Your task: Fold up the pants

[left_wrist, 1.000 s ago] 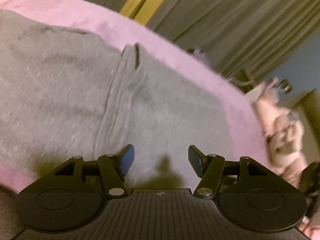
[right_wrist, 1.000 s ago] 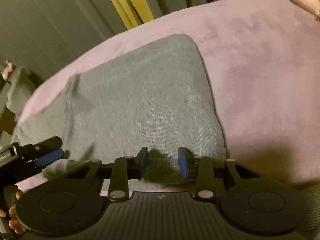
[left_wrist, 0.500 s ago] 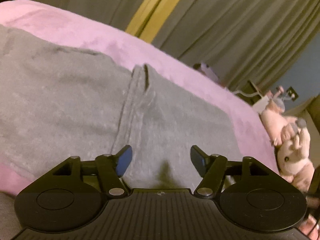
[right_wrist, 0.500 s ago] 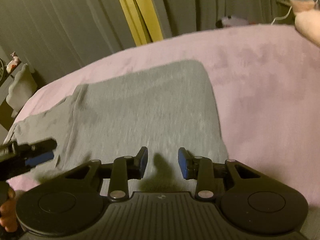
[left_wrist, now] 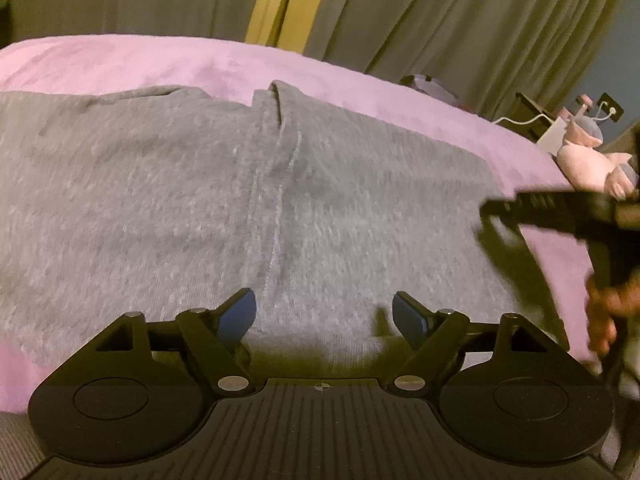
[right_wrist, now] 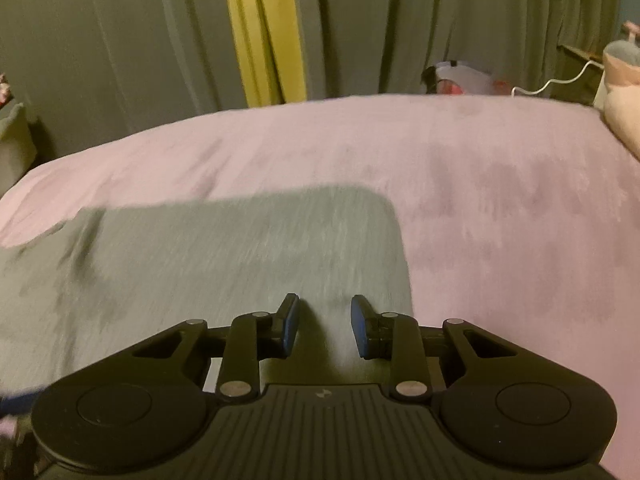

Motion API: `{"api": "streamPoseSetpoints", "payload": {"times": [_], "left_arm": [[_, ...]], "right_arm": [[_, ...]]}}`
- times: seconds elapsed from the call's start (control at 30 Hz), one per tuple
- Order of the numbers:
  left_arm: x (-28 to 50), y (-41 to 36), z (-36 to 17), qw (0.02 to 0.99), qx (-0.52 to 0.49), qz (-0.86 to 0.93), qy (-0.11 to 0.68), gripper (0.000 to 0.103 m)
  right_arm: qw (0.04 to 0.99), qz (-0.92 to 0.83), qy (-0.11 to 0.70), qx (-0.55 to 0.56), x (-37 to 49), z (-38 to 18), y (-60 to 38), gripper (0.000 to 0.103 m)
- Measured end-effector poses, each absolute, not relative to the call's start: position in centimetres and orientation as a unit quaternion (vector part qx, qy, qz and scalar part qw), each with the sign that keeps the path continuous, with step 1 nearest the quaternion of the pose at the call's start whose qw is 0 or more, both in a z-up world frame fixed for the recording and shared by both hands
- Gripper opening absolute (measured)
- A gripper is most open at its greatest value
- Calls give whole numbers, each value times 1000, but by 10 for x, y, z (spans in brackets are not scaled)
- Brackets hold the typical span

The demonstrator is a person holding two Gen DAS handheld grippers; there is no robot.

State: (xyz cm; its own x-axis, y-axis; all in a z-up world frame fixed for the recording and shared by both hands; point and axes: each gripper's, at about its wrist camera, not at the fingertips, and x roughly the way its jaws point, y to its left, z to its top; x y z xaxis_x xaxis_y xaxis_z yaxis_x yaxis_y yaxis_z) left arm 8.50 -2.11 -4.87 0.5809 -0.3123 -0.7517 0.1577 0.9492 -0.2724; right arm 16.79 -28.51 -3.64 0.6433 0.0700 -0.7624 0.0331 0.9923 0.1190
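I saw the gray pants [left_wrist: 248, 216] lying flat on the pink blanket [left_wrist: 168, 60] that covered the bed. They were spread along the near edge of the bed, and a long seam [left_wrist: 280, 208] ran up their middle toward the far edge.

My left gripper [left_wrist: 324, 314] was over the near edge of the pants. Its jaws were spread wide, and nothing was between them. I think its tips were just above the cloth, but the picture was too blurry for me to be sure.

My right gripper [right_wrist: 325, 326] was over the right end of the pants, close to where the gray cloth stopped and the pink blanket began. Its jaws had a narrow gap, with no cloth pinched in it.

From the left camera I could see the right gripper's black body near the right edge of the pants.

A pink soft toy [left_wrist: 592, 164] sat at the far right corner of the bed. Gray-green curtains [right_wrist: 120, 48] hung behind it, with a yellow strip [right_wrist: 264, 40] between them.
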Motion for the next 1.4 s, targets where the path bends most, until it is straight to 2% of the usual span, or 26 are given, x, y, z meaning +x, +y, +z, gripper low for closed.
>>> {"api": "streamPoseSetpoints", "payload": {"times": [0.23,0.43,0.5,0.6,0.67,0.73,0.87,1.0,1.2,1.4], "left_arm": [[87,-23,-51,885,-90,-138,435,88],[93,5,-50,880,-171,-130,423,87],[94,17,-47,891,-173,-89,411,88],[97,51,-44,893,-225,-31,389,88],[95,82,-40,888,-281,-7,364,88],[88,119,-35,883,-336,24,326,88],[62,195,-32,872,-412,81,251,92],[31,258,-46,863,-431,159,209,92],[24,312,-89,797,-562,145,166,92],[31,335,-97,797,-559,155,169,85]], "right_arm": [[903,-23,427,40,216,-43,-282,28],[910,55,408,44,172,-33,-269,31],[905,65,418,48,151,-41,-272,38],[902,49,423,76,132,-49,-283,40],[898,55,423,106,134,-46,-287,63],[896,73,421,118,136,-51,-285,77],[902,98,418,42,141,-63,-259,99],[905,92,414,-15,139,-69,-243,99],[912,87,400,-12,141,-72,-241,99],[916,83,391,-16,142,-74,-238,99]]}}
